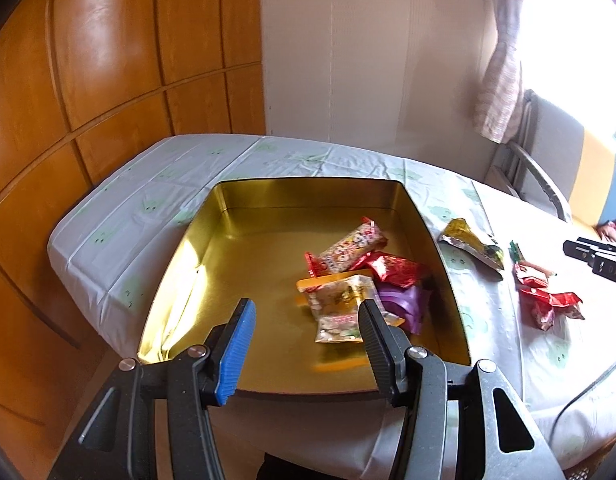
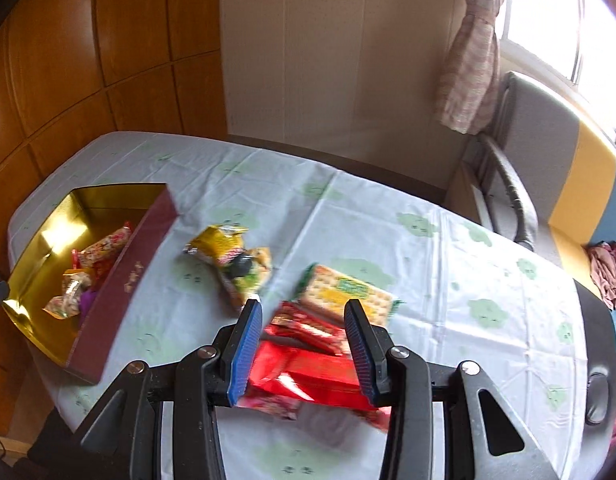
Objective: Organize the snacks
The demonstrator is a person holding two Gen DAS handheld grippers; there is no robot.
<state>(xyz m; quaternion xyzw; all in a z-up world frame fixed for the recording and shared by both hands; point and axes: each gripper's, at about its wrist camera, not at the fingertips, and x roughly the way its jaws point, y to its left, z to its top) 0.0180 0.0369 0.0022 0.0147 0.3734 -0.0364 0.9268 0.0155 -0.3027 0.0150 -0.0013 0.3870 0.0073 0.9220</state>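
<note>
A gold-lined tin box (image 1: 227, 248) with maroon outer walls (image 2: 119, 280) sits on the table's left part and holds several snack packets (image 1: 348, 280). My left gripper (image 1: 308, 312) is open and empty above the box's near side. My right gripper (image 2: 303, 316) is open above a pile of red packets (image 2: 308, 368) lying on the cloth, with nothing held. A green-and-yellow cracker pack (image 2: 344, 292) lies just beyond the red packets. A yellow packet (image 2: 227, 256) lies near the box; it also shows in the left wrist view (image 1: 468, 246).
The table wears a pale cloth with green prints (image 2: 448, 264). Wooden wall panels (image 1: 87, 80) stand at the left. A chair (image 2: 516, 184) and a curtain (image 2: 472, 48) by the window are at the right. The right gripper's tips show in the left view (image 1: 596, 256).
</note>
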